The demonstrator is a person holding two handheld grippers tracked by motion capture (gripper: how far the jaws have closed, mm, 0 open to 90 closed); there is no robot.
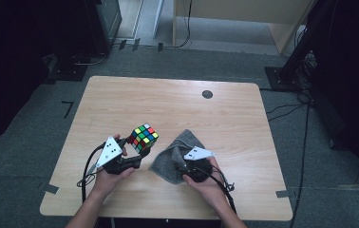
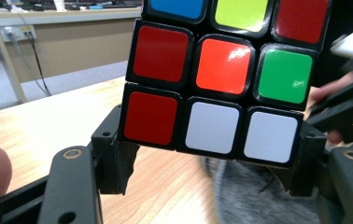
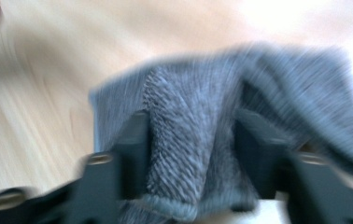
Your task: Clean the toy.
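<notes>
Grey cloth (image 1: pixel 173 156): a ribbed, knitted rag lying crumpled on the wooden table (image 1: pixel 177 99), near the front edge and right of the middle; one corner peaks up toward the far side.
Right gripper (image 1: pixel 183 167): set down into the cloth's near part. In the right gripper view a raised fold of the cloth (image 3: pixel 188 154) stands between the two black jaws, which are partly closed around it; the picture is blurred, so I cannot tell whether the pads are pressing on the fabric.
Left gripper (image 1: pixel 137 153): jaws drawn close and clamped on the puzzle cube (image 1: pixel 143 137), one jaw on each side of its lower layer.
Puzzle cube: held up off the table, tilted, just left of the cloth and apart from it. In the left gripper view its near face (image 2: pixel 221 79) shows red, orange, green and white tiles, with the cloth (image 2: pixel 254 196) below and behind it.
Hands: the left hand (image 1: pixel 108 173) and the right hand (image 1: pixel 208 183) come in from the table's front edge, each wrapped round its gripper.
Table surroundings: a dark round disc (image 1: pixel 207 94) sits in the tabletop near the far edge, well apart from both grippers. Grey carpet and black cables lie around the table.
In the way: nothing lies between the cube and the cloth.
</notes>
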